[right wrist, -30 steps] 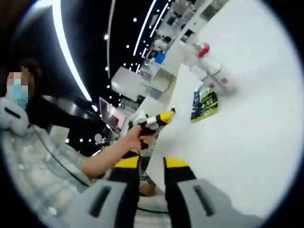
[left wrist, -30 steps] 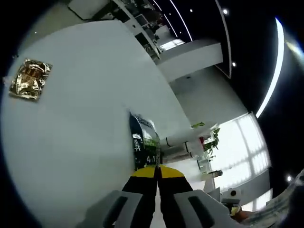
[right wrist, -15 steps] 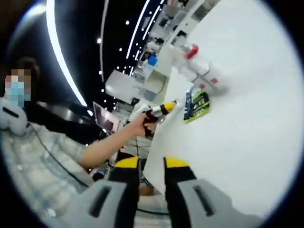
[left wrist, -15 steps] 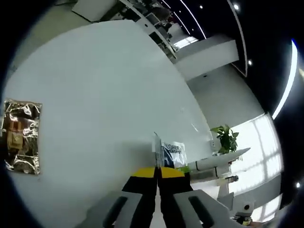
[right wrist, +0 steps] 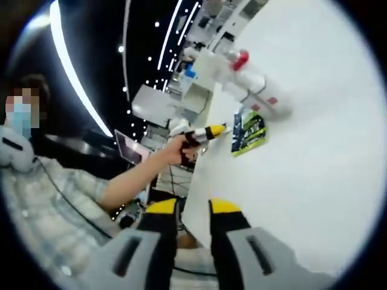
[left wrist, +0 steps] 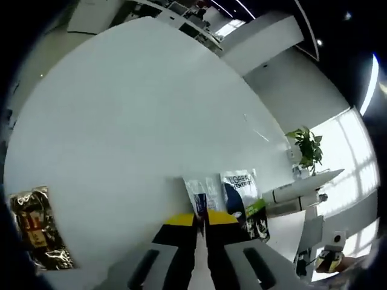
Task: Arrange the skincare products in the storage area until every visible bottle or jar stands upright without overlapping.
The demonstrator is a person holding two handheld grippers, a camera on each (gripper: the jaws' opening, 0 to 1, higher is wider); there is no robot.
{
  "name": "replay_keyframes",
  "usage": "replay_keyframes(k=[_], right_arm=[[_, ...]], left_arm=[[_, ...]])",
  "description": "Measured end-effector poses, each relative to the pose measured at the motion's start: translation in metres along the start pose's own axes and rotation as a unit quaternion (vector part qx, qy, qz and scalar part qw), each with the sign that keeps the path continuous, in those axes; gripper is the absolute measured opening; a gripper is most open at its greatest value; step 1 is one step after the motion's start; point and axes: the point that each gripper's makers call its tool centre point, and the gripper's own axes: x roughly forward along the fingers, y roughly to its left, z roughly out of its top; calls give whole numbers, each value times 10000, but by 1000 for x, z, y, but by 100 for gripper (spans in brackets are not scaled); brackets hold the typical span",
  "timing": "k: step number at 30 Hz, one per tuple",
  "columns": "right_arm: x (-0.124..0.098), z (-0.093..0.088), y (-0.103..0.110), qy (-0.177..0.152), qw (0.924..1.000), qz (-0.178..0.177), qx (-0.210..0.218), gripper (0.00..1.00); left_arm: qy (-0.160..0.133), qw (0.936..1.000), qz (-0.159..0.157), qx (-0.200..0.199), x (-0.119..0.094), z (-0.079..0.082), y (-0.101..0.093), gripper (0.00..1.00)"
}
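My left gripper [left wrist: 201, 219] hovers low over the white table [left wrist: 133, 103], jaws shut with only a thin slit between them. Just beyond its tips lies a white sachet [left wrist: 196, 194], then a white and blue sachet [left wrist: 239, 183] and a dark green sachet [left wrist: 257, 221] side by side. White tubes [left wrist: 296, 193] lie flat past them. In the right gripper view, a hand holds the left gripper [right wrist: 207, 131] close to the green sachet [right wrist: 249, 130], with the red-capped white bottles [right wrist: 257, 87] lying behind. My right gripper [right wrist: 192, 208] stands open and holds nothing, off the table's edge.
A gold foil sachet [left wrist: 37, 228] lies at the near left of the table. The table edge [right wrist: 199, 175] runs just ahead of my right jaws. A person in a checked shirt [right wrist: 42, 199] sits at the left. A potted plant [left wrist: 307, 146] stands beyond the table.
The left gripper view has swung round, so the gold sachet now sits low left and three sachets show ahead. In the right gripper view the left gripper has edged closer to the green sachet.
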Motion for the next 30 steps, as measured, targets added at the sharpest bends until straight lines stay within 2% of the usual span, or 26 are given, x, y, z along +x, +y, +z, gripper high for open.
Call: replay_keyframes(k=[4,11,17,20,30], right_arm=[[2,2,-2,77,10000,-8,-30,19],[3,6,-1,22,10000,36,-33,19],[6,6,0,0,9999,103,-45,18],[6,3,3,-25,9999,128,-71,18],[-11,-2,4,-186,9998,95,-48,18]], left_arm=[[117,9998,116,84,0,0,0,5],[148,9994,298,-135,-4,-6,-4,6],[86,9988,397,-278,-9,-9,-9,6],[58,9989,419,-185,-12,-10,-13,9],[-167,9980,527,-315,-20,-11,-8,12]])
